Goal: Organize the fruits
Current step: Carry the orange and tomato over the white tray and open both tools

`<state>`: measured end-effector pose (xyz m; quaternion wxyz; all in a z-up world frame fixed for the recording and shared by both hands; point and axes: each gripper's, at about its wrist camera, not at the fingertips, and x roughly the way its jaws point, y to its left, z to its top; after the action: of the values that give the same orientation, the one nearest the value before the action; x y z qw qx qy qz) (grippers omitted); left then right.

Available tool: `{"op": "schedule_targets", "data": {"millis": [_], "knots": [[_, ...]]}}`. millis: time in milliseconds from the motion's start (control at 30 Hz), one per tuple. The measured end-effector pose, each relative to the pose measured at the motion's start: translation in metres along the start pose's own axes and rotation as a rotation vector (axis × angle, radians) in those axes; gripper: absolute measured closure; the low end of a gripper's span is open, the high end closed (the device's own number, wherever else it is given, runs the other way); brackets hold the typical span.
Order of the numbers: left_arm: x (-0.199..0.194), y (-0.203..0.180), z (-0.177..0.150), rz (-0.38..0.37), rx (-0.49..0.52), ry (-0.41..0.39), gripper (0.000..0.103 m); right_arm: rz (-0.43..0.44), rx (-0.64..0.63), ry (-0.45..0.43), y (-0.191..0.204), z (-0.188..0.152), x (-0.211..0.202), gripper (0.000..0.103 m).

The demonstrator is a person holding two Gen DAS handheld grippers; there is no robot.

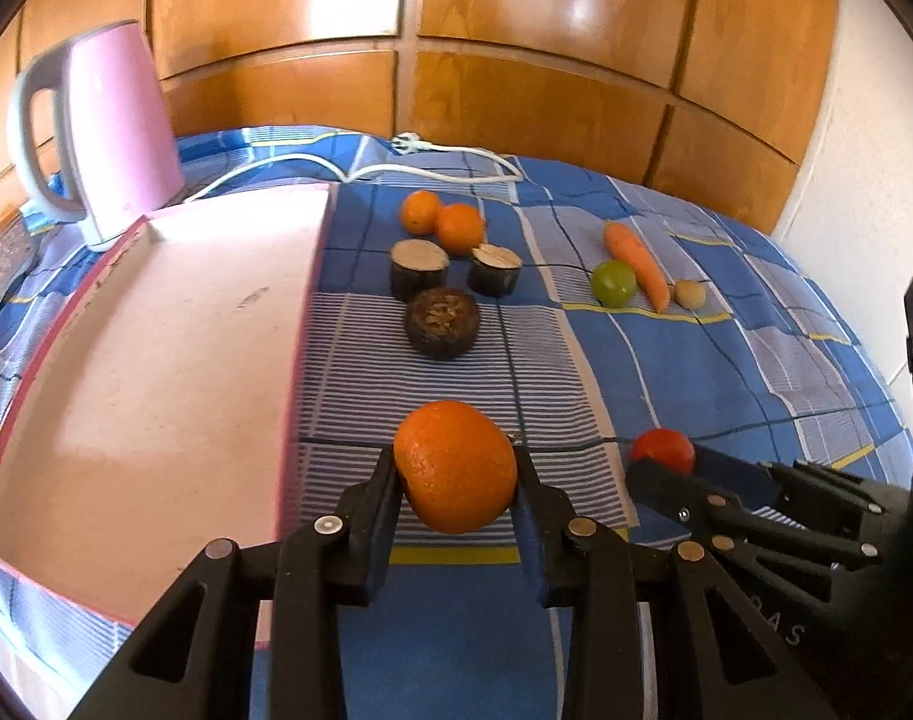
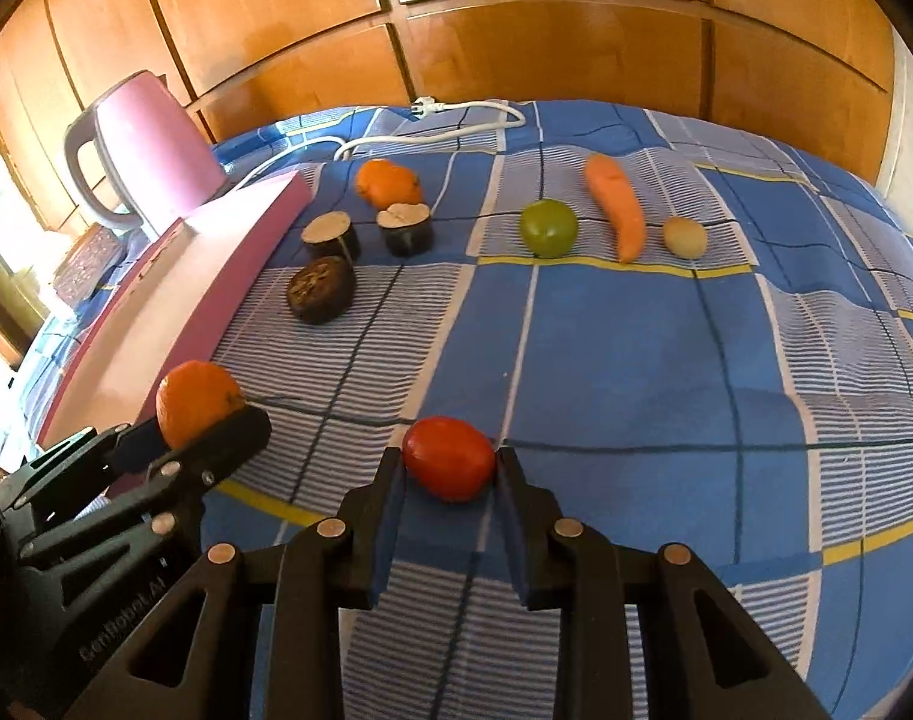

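Observation:
My left gripper (image 1: 456, 468) is shut on an orange (image 1: 455, 467), held just right of the pink tray (image 1: 156, 360); the same orange shows in the right wrist view (image 2: 197, 401). My right gripper (image 2: 450, 459) is shut on a red tomato (image 2: 450, 457), which also shows in the left wrist view (image 1: 663, 450). Two more oranges (image 1: 443, 221), three dark cut pieces (image 1: 441, 324), a green fruit (image 1: 614, 282), a carrot (image 1: 636, 264) and a small yellowish fruit (image 1: 689, 294) lie on the blue checked cloth (image 1: 666, 360).
A pink kettle (image 1: 105, 132) stands at the back left beside the tray, with its white cord and plug (image 1: 408, 144) along the back of the cloth. Wooden panels (image 1: 516, 30) close off the back.

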<state>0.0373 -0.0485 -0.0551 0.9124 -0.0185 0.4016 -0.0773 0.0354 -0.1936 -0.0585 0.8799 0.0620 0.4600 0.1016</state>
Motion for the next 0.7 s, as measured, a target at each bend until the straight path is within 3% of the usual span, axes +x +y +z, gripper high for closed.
{"op": "schedule_targets", "data": {"millis": [400,700], "knots": [[-0.023,0.014,0.007,0.006,-0.039,-0.035,0.068,0.012,-0.019,0.004,0.011,-0.004,-0.003,0.073],[-0.042,0.038,0.014,0.06,-0.091,-0.081,0.068,0.039,-0.06,-0.013,0.024,0.003,-0.009,0.073]]}}
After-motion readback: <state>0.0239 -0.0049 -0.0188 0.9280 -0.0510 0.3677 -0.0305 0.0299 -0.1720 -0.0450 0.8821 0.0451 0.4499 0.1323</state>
